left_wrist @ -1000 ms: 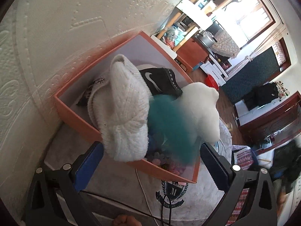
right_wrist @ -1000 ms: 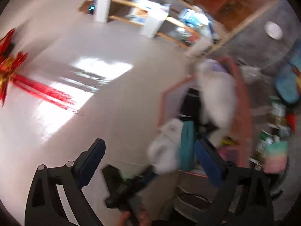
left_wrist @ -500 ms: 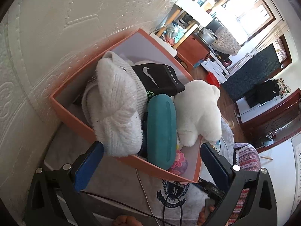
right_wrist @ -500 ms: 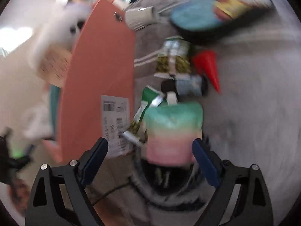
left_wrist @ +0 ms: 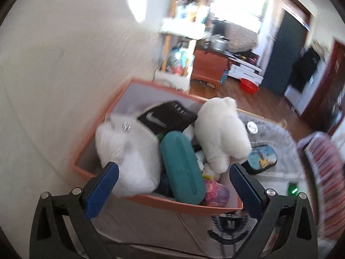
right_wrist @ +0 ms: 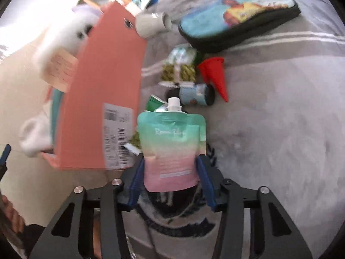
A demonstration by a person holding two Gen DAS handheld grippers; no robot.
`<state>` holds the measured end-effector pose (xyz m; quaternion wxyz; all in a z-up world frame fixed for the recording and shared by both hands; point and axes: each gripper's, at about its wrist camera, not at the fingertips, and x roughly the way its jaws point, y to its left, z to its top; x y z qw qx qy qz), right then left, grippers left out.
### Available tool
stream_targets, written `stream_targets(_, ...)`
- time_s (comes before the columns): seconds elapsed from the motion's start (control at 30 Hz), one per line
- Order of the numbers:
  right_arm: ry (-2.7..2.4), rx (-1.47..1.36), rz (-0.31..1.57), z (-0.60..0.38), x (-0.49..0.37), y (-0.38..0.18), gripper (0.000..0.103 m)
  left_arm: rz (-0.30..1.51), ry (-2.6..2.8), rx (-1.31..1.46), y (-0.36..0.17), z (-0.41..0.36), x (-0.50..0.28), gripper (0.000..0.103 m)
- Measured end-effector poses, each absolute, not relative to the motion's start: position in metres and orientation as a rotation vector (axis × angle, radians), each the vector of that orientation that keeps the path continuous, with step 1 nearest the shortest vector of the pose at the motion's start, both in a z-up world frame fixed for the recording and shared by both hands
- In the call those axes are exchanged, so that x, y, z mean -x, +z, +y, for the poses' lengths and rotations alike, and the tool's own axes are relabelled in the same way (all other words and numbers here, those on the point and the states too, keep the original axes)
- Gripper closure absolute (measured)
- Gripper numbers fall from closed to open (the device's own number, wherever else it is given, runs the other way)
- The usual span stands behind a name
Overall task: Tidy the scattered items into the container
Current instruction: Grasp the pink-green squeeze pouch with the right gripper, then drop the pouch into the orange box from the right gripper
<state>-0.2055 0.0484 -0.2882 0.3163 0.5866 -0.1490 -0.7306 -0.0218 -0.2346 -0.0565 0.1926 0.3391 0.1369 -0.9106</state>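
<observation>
A grey blanket (right_wrist: 280, 112) with pale stripes covers the surface, set against a cream wall (left_wrist: 64, 54), with a wooden floor and shelves blurred in the room beyond.

In the left wrist view, an orange box (left_wrist: 185, 202) stands against the wall, heaped full. From left to right inside it lie a white knitted hat (left_wrist: 129, 153), a black cloth with a white swoosh (left_wrist: 166, 116), a teal case (left_wrist: 181, 166) leaning on the front rim, and a white plush bear (left_wrist: 220, 133) at the right end. A small flowered thing (left_wrist: 215, 192) sits low in the front right corner. The left tool (left_wrist: 172, 190) hovers just in front of the box, its blue pads spread wide and holding nothing. To the right of the box, on the blanket, lie a picture-printed pencil case (left_wrist: 262, 157) and a small round white lid (left_wrist: 252, 127).

In the right wrist view, the box's orange side (right_wrist: 103, 108) with a barcode label rises at left, the bear's face peeking over it. Just right of the box, the right tool (right_wrist: 171, 172) is clenched on the lower part of a green-to-pink spouted pouch (right_wrist: 172, 146), white cap pointing away. Beyond the pouch lie green snack packets (right_wrist: 179, 73), a small blue can (right_wrist: 196, 95) on its side and a red cone (right_wrist: 215, 75). Farther back rest a white bottle (right_wrist: 151, 24) beside the box and the pencil case (right_wrist: 237, 15).
</observation>
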Motion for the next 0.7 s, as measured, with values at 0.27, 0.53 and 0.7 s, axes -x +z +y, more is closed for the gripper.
stream_targets(0.27,-1.882,-1.211,-0.574,0.043,0.189,-0.179,0.07,0.099,-2.617,-1.045,-0.058,-0.191,0.046,0.0)
stream_targets(0.53,-1.802,-1.096,-0.427,-0.071,0.182,-0.073,0.004,0.183,-2.617,-1.039,-0.059,-0.201,0.042,0.0)
stream_targets(0.7,-1.919,-1.072,-0.341,-0.035,0.174,-0.072,0.005,0.173,-2.628,-1.046,-0.059,-0.199,0.043,0.0)
